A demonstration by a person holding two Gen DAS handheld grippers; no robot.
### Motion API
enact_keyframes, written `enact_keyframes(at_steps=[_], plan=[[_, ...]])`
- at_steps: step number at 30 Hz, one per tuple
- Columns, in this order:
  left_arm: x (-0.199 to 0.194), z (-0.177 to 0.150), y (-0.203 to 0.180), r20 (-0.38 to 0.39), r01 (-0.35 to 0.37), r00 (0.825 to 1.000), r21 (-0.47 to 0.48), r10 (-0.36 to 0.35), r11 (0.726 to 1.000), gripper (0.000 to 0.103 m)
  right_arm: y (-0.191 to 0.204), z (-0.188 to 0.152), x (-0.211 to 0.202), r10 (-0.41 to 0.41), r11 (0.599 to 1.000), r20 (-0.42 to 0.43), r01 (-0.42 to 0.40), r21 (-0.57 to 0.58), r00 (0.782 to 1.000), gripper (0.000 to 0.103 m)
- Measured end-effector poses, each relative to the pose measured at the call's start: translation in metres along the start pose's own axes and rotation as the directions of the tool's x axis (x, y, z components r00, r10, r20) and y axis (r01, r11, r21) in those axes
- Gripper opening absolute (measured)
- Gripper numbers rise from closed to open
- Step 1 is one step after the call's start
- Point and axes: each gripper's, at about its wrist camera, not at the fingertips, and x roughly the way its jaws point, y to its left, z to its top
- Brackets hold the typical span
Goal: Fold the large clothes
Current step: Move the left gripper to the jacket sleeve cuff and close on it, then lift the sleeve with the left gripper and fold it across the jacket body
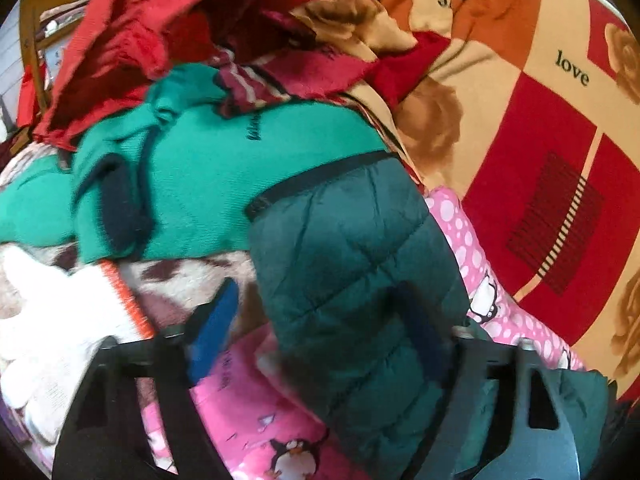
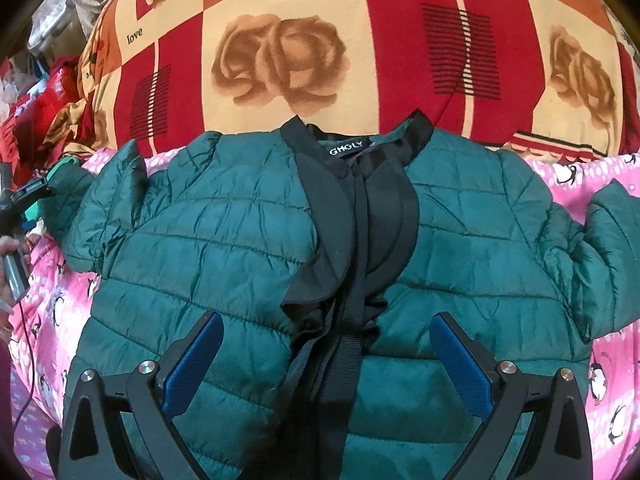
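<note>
A dark green quilted jacket [image 2: 224, 240] with black trim lies spread face up on a pink penguin sheet, collar away from me. My right gripper [image 2: 326, 364] is open above its lower front, straddling the black placket [image 2: 340, 340]. In the left wrist view the jacket's left sleeve [image 1: 352, 264], with a black cuff, lies between the open blue fingers [image 1: 212, 332] of my left gripper [image 1: 316, 336]; I cannot tell whether they touch it.
A heap of other clothes sits at the left: a bright green sweater [image 1: 200, 168] and red garments [image 1: 132, 20]. A red, orange and cream rose-print bedcover [image 2: 320, 40] lies beyond the jacket. A white fleece item [image 1: 44, 320] lies near the left gripper.
</note>
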Motion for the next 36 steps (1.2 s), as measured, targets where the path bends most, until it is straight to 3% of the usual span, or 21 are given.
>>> enact_keyframes(at_steps=[1, 4, 7, 10, 19, 29, 36], plan=[[0.005, 0.001, -0.001, -0.011, 0.014, 1.0, 0.001, -0.014, 1.0, 0.06, 0.0, 0.0, 0.001, -0.003, 1.0, 0.0, 0.003, -0.003, 1.0, 0.103], [0.014, 0.003, -0.002, -0.008, 0.052, 0.999, -0.016, -0.052, 0.999, 0.049, -0.002, 0.0, 0.003, -0.006, 1.0, 0.007, 0.006, 0.003, 1.0, 0.103], [0.02, 0.006, 0.003, -0.015, 0.089, 0.996, -0.049, -0.089, 0.995, 0.029, -0.006, -0.001, 0.007, 0.001, 1.0, -0.008, -0.001, 0.023, 1.0, 0.103], [0.008, 0.006, 0.002, -0.003, 0.129, 0.992, -0.046, -0.129, 0.991, 0.014, -0.008, -0.003, 0.009, 0.007, 1.0, -0.015, -0.006, 0.029, 1.0, 0.103], [-0.084, -0.017, -0.02, 0.058, 0.314, 0.946, 0.096, -0.32, 0.945, 0.012, -0.011, -0.002, -0.001, 0.025, 0.999, 0.018, -0.026, 0.04, 1.0, 0.103], [-0.164, -0.058, -0.075, 0.083, 0.333, 0.927, 0.263, -0.365, 0.906, 0.012, -0.02, -0.006, -0.017, -0.026, 1.0, 0.043, 0.026, 0.005, 0.999, 0.103], [-0.196, -0.105, -0.135, 0.032, 0.335, 0.923, 0.42, -0.383, 0.844, 0.012, -0.045, -0.012, -0.022, -0.036, 0.998, 0.044, 0.034, 0.049, 0.998, 0.103]])
